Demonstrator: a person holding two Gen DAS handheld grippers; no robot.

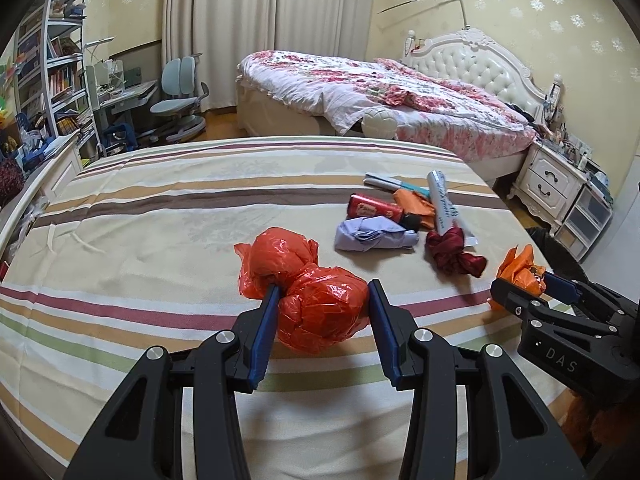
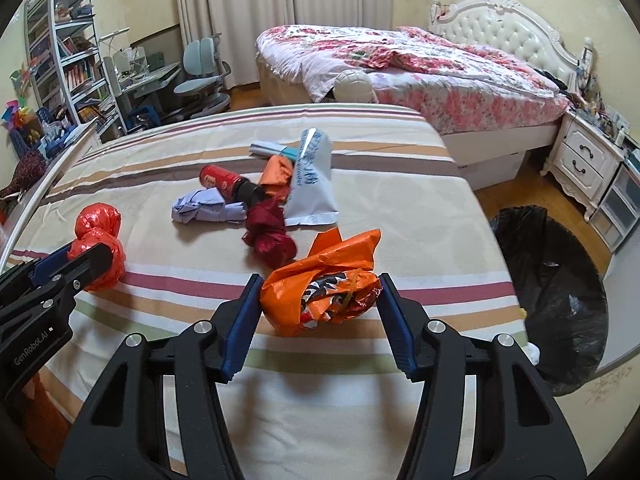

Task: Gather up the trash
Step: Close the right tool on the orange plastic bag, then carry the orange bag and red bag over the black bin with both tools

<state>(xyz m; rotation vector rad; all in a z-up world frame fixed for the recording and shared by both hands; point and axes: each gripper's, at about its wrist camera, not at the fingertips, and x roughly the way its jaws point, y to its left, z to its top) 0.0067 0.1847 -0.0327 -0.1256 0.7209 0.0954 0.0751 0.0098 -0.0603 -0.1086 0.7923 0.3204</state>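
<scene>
A knotted red plastic bag (image 1: 320, 312) lies on the striped bed sheet (image 1: 160, 220), and my left gripper (image 1: 322, 286) is shut on it, both blue pads pressing its sides. In the right wrist view a crumpled orange bag (image 2: 316, 284) with a printed wrapper inside sits between the pads of my right gripper (image 2: 320, 278), which touch it on both sides. Beyond lie a red can (image 2: 220, 178), lilac paper (image 2: 200, 208), a dark red cloth (image 2: 268, 236) and a silver pouch (image 2: 312, 184). The left gripper (image 2: 86, 250) shows at the left edge.
A bin lined with a black bag (image 2: 552, 280) stands on the floor just off the bed's right edge. A second bed with a floral cover (image 1: 380, 88), a white nightstand (image 1: 552, 184), a desk chair (image 1: 180, 100) and bookshelves (image 1: 56, 68) stand farther back.
</scene>
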